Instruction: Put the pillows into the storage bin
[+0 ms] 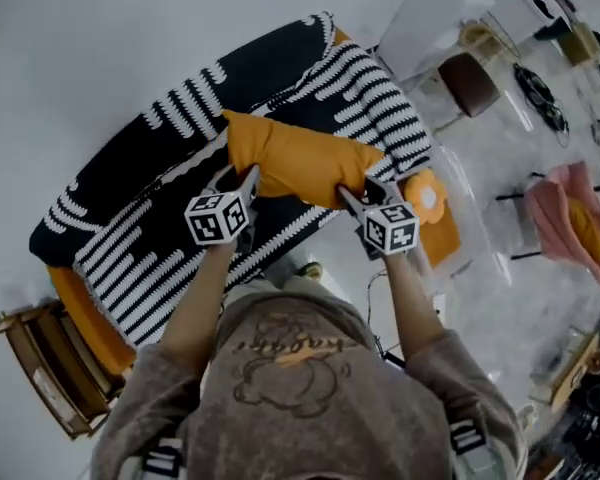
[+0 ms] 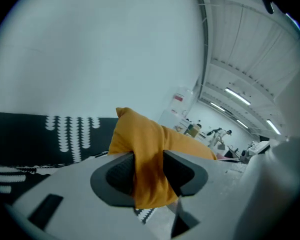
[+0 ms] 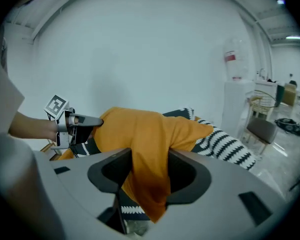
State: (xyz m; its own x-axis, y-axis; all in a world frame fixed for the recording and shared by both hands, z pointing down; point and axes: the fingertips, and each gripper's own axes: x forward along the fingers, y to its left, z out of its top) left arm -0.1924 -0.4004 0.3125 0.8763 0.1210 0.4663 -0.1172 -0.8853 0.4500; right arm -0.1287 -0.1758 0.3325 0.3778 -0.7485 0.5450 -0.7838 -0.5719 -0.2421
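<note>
Above a sofa [image 1: 85,318] with orange upholstery, the person holds an orange pillow [image 1: 300,160] in the air, with one hand-held gripper on each end. The left hand-held gripper [image 1: 244,182] is clamped on the left end of the pillow. In the left gripper view the orange cloth is pinched between the two dark pads [image 2: 121,176] and a fold of it hangs down below them. The right hand-held gripper [image 1: 356,197] is clamped on the right end in the same way. In the right gripper view its pads press on a thick fold of the cloth from both sides, and the rest of the pillow stretches away toward the other gripper, which bites the far corner.

The pillow hangs between the two grippers, a little creased in the middle, and it is clear of the sofa. Under it a black blanket [image 1: 180,198] with white stripes covers most of the seat and the back of the sofa, so the orange upholstery shows only at the ends. A second orange cushion [image 1: 427,200] with a white flower lies at the right end of the sofa. Whether it sits inside a clear container, I cannot tell.

A wooden rack [image 1: 45,368] stands on the floor beside the left end of the sofa. Well apart on the right stands a pink chair [image 1: 570,218], and further back a brown chair [image 1: 470,83].
</note>
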